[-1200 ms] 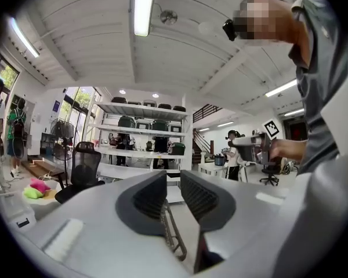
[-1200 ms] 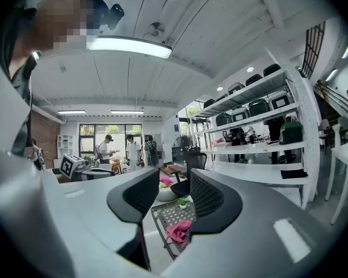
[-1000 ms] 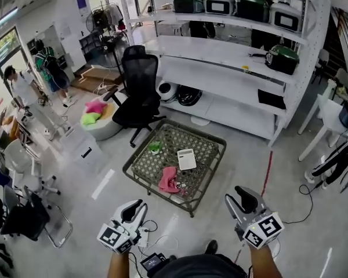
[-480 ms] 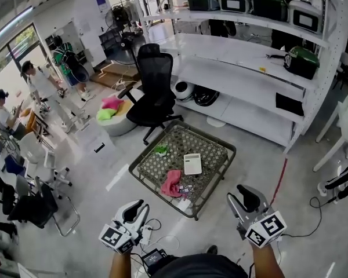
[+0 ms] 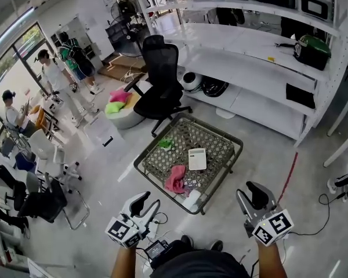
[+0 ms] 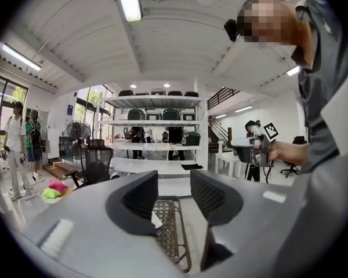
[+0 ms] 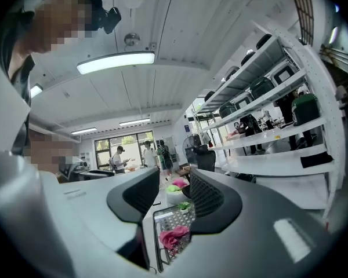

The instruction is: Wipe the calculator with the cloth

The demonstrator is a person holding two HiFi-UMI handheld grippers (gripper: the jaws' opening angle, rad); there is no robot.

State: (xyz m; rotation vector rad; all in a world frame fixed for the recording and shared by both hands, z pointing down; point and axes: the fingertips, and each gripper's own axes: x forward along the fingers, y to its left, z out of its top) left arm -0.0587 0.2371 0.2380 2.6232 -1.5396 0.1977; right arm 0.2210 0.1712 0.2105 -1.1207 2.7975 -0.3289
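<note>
1. Bench (image 5: 217,146): low wicker top, mid-floor.
2. Left tongs (image 5: 146,202): near left, opening, nothing between them.
3. Right tongs (image 5: 256,192): near right, parted, empty.
4. Cloth (image 5: 175,179): pink, crumpled, on the bench's near side.
5. Calculator (image 5: 197,158): flat, just beyond the cloth.

Risk: an unheld calculator would likely slide when wiped; the weave may snag the cloth.

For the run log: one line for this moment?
left gripper: jaws opening, empty; right gripper: open, empty; pink cloth, white rectangular calculator: untouched on woven wicker table
</note>
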